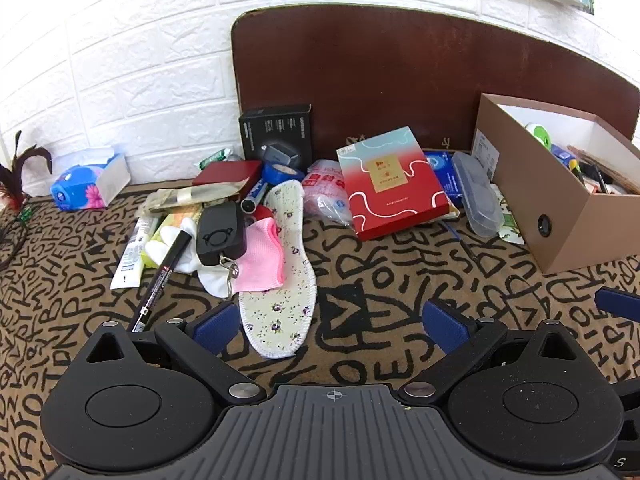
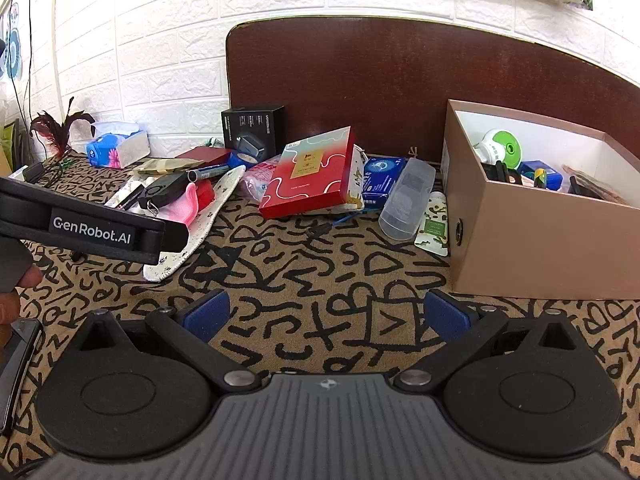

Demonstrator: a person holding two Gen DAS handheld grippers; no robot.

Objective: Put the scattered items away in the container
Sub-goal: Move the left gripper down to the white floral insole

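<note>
Surveying: both tools hang low over the patterned cloth (image 1: 400,280), nothing picked at this moment.
Left gripper (image 1: 332,324): jaws spread wide, empty; blue pads (image 1: 216,326) flank the heel of the floral insole (image 1: 280,280), not touching it as far as I can tell.
Right gripper (image 2: 326,314): jaws spread wide, empty, over bare cloth between pile and box.
Container: brown cardboard box (image 2: 532,248) at the right, against the dark wooden board (image 2: 400,80); already holds a green-and-white item, a blue item and dark pieces, too cluttered to name.
Scattered items: heap left of the box. Red patterned box (image 1: 394,188) propped on a plastic bag; clear plastic case (image 2: 406,200) just beside the container; pink cloth (image 1: 262,258) lying on the insole; black device (image 1: 220,234) with a metal clip; black marker pen (image 1: 158,284); white tube (image 1: 132,252).
Step, judged: mid-task, between picks; many items left outside.
Next move, judged: left tool is best placed for the insole. It is thin and flat, so it calls for an edge pinch, and the pink cloth may ride along.
Writing: "GenRobot.AI" on the left tool's side, seen from the right wrist. Black carton (image 1: 276,136) carries small white print, unreadable. Cloth shows scrawled letters, no clear words.
</note>
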